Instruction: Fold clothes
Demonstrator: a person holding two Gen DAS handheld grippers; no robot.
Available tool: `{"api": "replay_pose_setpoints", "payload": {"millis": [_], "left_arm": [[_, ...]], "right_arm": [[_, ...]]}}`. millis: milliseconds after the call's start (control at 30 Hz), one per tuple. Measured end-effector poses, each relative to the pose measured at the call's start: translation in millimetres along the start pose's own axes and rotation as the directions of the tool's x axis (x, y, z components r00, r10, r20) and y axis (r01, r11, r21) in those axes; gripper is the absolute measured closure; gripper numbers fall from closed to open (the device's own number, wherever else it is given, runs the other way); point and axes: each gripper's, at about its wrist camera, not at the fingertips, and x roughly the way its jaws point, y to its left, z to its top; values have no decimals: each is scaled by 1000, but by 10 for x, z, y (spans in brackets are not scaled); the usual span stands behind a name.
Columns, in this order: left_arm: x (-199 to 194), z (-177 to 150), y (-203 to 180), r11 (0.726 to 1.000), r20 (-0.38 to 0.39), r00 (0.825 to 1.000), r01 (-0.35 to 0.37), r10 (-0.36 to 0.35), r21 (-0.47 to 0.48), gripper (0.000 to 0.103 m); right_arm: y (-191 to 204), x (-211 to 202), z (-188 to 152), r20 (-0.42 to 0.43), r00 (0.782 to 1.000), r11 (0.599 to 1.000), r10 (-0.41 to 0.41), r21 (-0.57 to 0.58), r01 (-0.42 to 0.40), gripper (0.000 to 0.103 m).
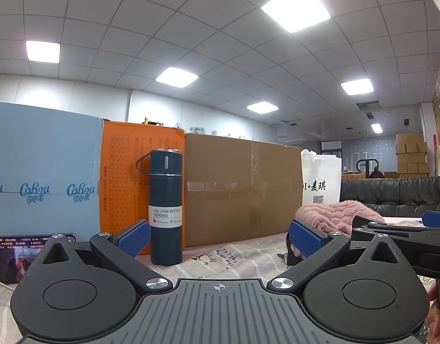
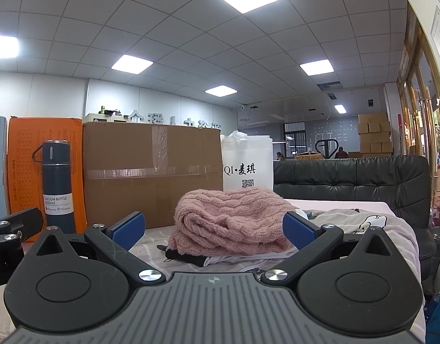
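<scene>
Sweater [image 2: 231, 220] lies dead ahead of spread, empty right gripper [image 2: 214, 229], rightward of spread left gripper [image 1: 220, 238].

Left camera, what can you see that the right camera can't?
Only the left wrist view shows the phone with its lit screen, and the chick drawing on the sheet. Only the right wrist view shows the grey printed garment beside the pink sweater and the full black sofa. Both show the sweater, blue vacuum bottle, brown box, white bag, and open grippers: left, right.
</scene>
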Motion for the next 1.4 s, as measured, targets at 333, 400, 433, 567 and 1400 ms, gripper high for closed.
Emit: {"api": "replay_pose_setpoints", "payload": {"millis": [333, 400, 433, 567, 1400], "left_arm": [[-63, -23, 2, 1000, 52, 999, -9, 8, 12, 0], [-119, -22, -15, 1000, 104, 994, -20, 19, 9, 0], [-153, -24, -38, 999, 123, 992, -29, 27, 14, 0], [-224, -12, -95, 998, 176, 983, -61, 55, 27, 0], [-1128, 402, 137, 965, 241, 950, -231, 196, 125, 0]], "right_arm": [[-83, -74, 17, 43, 999, 998, 18, 62, -21, 0], [-120, -100, 19, 58, 998, 996, 24, 90, -29, 0], [-135, -108, 21, 62, 998, 994, 28, 100, -34, 0], [-182, -149, 32, 81, 996, 989, 44, 139, -55, 0], [-198, -1017, 268, 325, 891, 899, 318, 195, -392, 0]]}}
